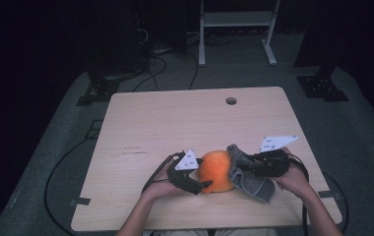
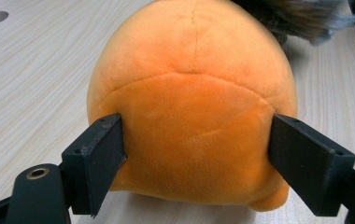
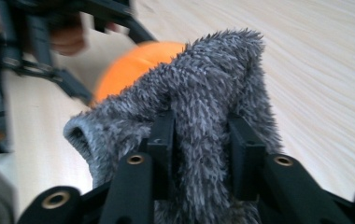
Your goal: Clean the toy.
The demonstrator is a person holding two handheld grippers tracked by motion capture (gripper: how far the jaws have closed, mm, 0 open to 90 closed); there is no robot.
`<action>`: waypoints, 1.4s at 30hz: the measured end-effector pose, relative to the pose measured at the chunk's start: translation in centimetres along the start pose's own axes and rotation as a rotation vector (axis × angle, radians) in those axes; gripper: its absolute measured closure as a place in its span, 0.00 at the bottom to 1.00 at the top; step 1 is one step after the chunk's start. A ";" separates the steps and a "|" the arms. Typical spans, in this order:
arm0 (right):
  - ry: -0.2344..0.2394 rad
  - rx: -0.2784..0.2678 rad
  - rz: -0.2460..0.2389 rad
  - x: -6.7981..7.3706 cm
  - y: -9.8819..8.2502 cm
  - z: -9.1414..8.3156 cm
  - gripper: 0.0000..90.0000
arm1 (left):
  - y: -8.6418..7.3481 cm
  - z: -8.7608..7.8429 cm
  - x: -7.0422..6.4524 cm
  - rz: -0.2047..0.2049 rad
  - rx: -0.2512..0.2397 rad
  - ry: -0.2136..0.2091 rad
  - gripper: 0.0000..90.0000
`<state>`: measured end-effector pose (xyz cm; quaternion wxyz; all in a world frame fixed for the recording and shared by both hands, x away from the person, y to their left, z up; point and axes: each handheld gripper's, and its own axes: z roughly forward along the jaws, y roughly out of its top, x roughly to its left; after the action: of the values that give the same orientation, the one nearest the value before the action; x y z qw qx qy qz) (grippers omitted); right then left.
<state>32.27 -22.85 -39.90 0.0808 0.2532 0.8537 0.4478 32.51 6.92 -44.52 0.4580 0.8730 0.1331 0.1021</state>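
Jaws clamping orange plush (image 2: 192, 116) — grey sock (image 3: 203, 112)

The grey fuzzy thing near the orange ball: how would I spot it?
Look at the near edge of the wooden table. The grey furry cloth lies against the orange plush ball, on the side of the right tongs, which straddle a fold of it. It alone is shaggy and grey.

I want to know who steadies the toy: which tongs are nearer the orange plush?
Left. The left tongs straddle the orange plush, jaws pressing its sides. The right tongs pinch the grey furry cloth beside it.
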 end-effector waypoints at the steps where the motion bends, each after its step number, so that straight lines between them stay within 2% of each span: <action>1: 0.006 0.000 -0.007 0.3 0.3 0.2 0.68 | 0.0 0.0 0.0 0.001 0.001 -0.001 0.21; 5: 0.007 0.003 -0.033 0.9 1.2 1.1 0.62 | -0.1 0.0 0.0 0.001 0.009 -0.007 0.21; 7: 0.006 -0.004 -0.029 1.1 1.5 1.4 0.60 | -0.2 0.0 -0.1 0.003 0.013 -0.007 0.21; 12: -0.030 -0.007 -0.049 1.5 1.9 2.2 0.60 | -0.2 0.1 -0.2 0.019 0.017 -0.010 0.21; 14: -0.066 0.005 -0.064 1.8 1.8 2.6 0.63 | -0.2 0.2 -0.1 0.012 0.017 -0.012 0.21; 18: -0.117 0.004 -0.079 2.1 1.3 3.0 0.80 | -0.3 0.2 0.0 0.003 0.022 -0.010 0.22; 21: -0.121 -0.001 -0.066 1.9 0.9 2.6 0.82 | -0.3 0.2 0.0 -0.005 0.018 -0.008 0.22; 26: -0.162 0.008 0.001 0.4 -0.8 1.4 0.83 | -0.3 0.2 0.1 -0.001 0.021 -0.010 0.22; 28: -0.164 0.022 0.039 -0.2 -1.6 1.2 0.83 | -0.3 0.2 0.1 0.002 0.018 -0.009 0.22; 31: -0.170 0.035 0.068 -0.8 -2.3 0.8 0.83 | -0.2 0.2 0.0 0.005 0.020 -0.011 0.22; 34: -0.144 -0.011 0.077 -0.8 -1.5 0.0 0.83 | -0.2 0.3 -0.2 0.019 0.015 -0.010 0.22; 36: -0.125 -0.055 0.064 -0.6 -0.4 -0.4 0.83 | -0.1 0.3 -0.2 0.025 0.013 -0.010 0.22; 38: -0.107 -0.068 0.043 -0.4 0.5 -0.3 0.83 | 0.0 0.1 -0.2 0.020 0.006 -0.016 0.22; 40: -0.093 -0.031 0.016 -0.1 0.7 0.6 0.82 | 0.1 -0.4 0.0 -0.016 -0.033 -0.040 0.20; 42: -0.108 0.016 -0.016 0.3 0.1 1.7 0.83 | 0.2 -0.8 0.4 -0.066 -0.092 -0.068 0.19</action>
<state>32.67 -21.43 -40.78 0.1282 0.2709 0.8537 0.4259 32.68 7.58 -43.85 0.5051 0.8490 0.1412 0.0634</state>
